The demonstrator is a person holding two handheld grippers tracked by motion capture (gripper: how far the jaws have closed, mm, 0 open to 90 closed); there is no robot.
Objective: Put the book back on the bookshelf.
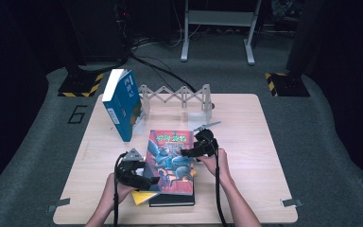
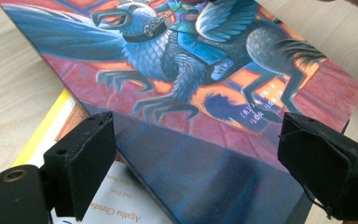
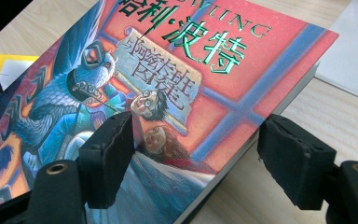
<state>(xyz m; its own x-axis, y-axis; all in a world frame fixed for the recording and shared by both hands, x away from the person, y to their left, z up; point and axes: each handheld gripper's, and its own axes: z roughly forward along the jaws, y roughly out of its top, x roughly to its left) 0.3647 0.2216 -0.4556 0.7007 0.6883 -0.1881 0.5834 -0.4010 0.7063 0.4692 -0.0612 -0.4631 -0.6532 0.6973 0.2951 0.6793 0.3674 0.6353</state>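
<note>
Light wood table (image 1: 246,156) on grey carpet floor (image 1: 321,123), number 6 (image 1: 77,114) marked on it. Hazard-striped stand bases (image 1: 78,85) at both far corners. White metal frame (image 1: 217,21) behind, black cables (image 1: 156,66) trailing across floor. Room dark beyond, light pooled on table.

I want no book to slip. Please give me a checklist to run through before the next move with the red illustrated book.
1. Left gripper straddles the red illustrated book: ok.
2. Right gripper straddles its edge: ok.
3. Pads pressing the book: not ok, gaps show at both.
4. Book free of the yellow book beneath: cannot tell.
5. Expanding rack has open room: ok.
6. Blue book stands steady: cannot tell.
</note>
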